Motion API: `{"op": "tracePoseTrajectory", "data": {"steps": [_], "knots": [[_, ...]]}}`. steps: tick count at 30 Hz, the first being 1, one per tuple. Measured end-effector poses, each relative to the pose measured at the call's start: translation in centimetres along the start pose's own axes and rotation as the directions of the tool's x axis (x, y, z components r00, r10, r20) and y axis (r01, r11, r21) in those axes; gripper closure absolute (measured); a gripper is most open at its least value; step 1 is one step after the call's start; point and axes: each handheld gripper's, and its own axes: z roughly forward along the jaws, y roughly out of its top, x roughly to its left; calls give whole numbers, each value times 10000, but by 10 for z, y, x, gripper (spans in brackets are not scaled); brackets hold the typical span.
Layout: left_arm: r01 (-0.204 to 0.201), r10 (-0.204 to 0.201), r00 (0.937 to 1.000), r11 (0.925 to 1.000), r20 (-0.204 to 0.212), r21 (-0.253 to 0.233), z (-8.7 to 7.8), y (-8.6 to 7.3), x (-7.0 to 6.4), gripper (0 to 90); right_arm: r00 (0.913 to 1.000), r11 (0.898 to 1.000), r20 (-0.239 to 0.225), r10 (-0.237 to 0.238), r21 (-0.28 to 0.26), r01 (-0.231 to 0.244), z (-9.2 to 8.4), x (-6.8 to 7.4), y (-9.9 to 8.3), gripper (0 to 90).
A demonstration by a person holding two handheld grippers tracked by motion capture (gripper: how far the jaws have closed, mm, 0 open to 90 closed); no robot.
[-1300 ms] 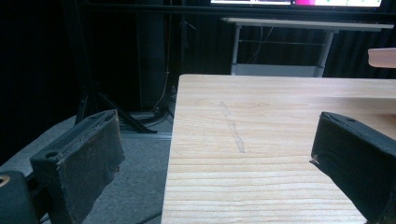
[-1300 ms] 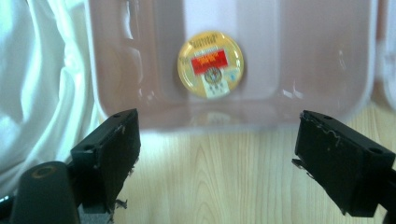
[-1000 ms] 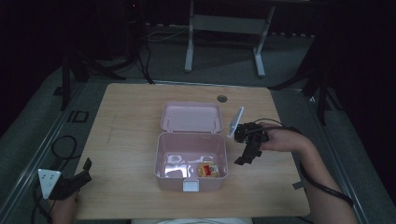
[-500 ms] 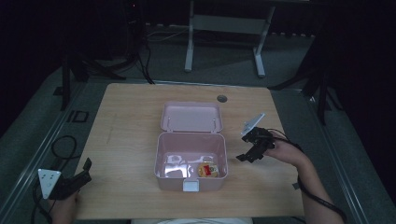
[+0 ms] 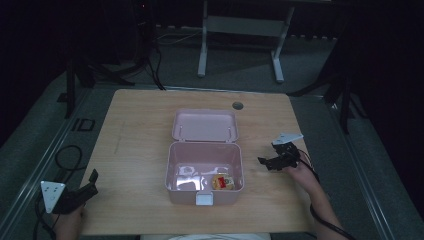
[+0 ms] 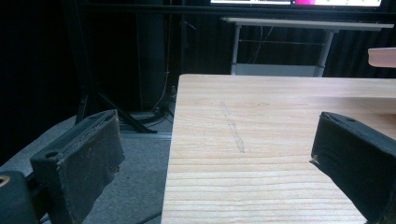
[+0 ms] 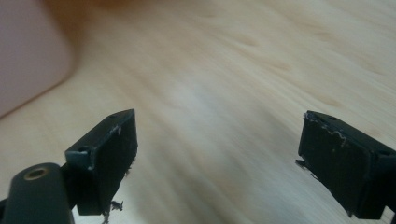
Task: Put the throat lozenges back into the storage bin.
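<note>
An open pale pink plastic lunch box point(image 5: 205, 172) with a hinged lid point(image 5: 205, 125) laid back sits at the centre of the light wooden table point(image 5: 135, 130). Inside it, toward its 4 o'clock corner, lies a small yellow-and-red wrapped snack point(image 5: 222, 181); the rest of the box floor looks bare. A white latch point(image 5: 204, 199) shows on the front wall at 6 o'clock.

The right gripper point(image 5: 272, 162) hovers just off the box's 3 o'clock side, pointing toward the box, near it but not touching. Its own view shows the 2 black jaws spread wide with nothing between them, bare wood beneath and the pink wall point(image 7: 28, 56) blurred at 10 o'clock. The left gripper point(image 5: 85, 190) waits at the table's 8 o'clock corner, well apart from the box; its jaws also stand wide and empty over the table edge point(image 6: 173, 154).

The step in hand looks like closing the box, with the snack already inside. To do it well, the right gripper should come round to the lid's far rim at 12 o'clock, get 1 jaw under the edge, and swing it forward on its hinge slowly. The left gripper would help by bracing the box's 9 o'clock wall so it does not slide, then pressing the latch shut.
</note>
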Motion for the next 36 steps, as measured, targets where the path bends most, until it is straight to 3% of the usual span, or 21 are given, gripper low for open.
{"op": "tracePoseTrajectory", "data": {"steps": [2, 3, 5, 8, 9, 14, 17, 18, 19, 20, 22, 23, 24, 29, 34, 36], "knots": [[5, -5, 10000, 10000, -5, 0, 0, 0, 0, 25, 9998, 9999, 135, 140, -103, -138, 0, -2, -3, 115], [11, -11, 10000, 10000, -8, 1, 0, 0, 0, 25, 9981, 9989, 495, 372, -298, -358, 0, -5, -10, 115], [15, -15, 10000, 10000, -3, 8, 0, 0, 0, 24, 9954, 9978, 793, 542, -423, -510, 0, -8, -17, 115], [15, -15, 10000, 10000, -5, 4, 0, 0, 0, 25, 9919, 9960, 1032, 738, -568, -682, -2, -10, -24, 112], [19, -19, 10000, 10000, -10, 2, 0, 0, 0, 25, 9815, 9905, 1550, 1126, -961, -985, -8, -13, -32, 111], [-13, 13, 10000, 10000, -20, 2, 0, 0, 0, 25, 9634, 9776, 1976, 1814, -1427, -1548, -17, -19, -45, 111], [9, -9, 10000, 10000, -24, 5, 0, 0, 0, 25, 9474, 9698, 2322, 2202, -1563, -1871, -21, -21, -55, 111], [9, -9, 10000, 10000, -24, 5, 0, 0, 0, 25, 9474, 9698, 2322, 2202, -1563, -1871, -21, -21, -55, 111], [22, -22, 10000, 10000, -29, 6, 0, 0, 0, 25, 9329, 9632, 2573, 2519, -1600, -2160, -23, -23, -60, 111], [20, -20, 10000, 10000, -33, -3, 0, 0, 0, 25, 9285, 9590, 2588, 2661, -1684, -2279, -25, -23, -61, 111], [20, -20, 10000, 10000, -34, 3, 0, 0, 0, 25, 9250, 9560, 2637, 2735, -1802, -2313, -27, -24, -62, 111], [-8, 8, 10000, 10000, -33, 2, 0, 0, 0, 25, 9115, 9497, 2901, 2915, -2020, -2394, -30, -25, -66, 111], [-4, 4, 10000, 10000, -34, 1, 0, 0, 0, 25, 9071, 9452, 2901, 3049, -2087, -2509, -32, -26, -68, 111], [12, -12, 10000, 10000, -30, -1, 0, 0, 0, 24, 8645, 9238, 3430, 3675, -2418, -2968, -37, -30, -75, 111], [32, -32, 10000, 10000, -27, -19, 0, 0, 0, 25, 8549, 9074, 3332, 3978, -2810, -3127, -41, -32, -80, 111], [30, -30, 10000, 10000, -17, -21, 0, 0, 0, 25, 8564, 9037, 3208, 4045, -2841, -3204, -41, -32, -81, 111]]}}
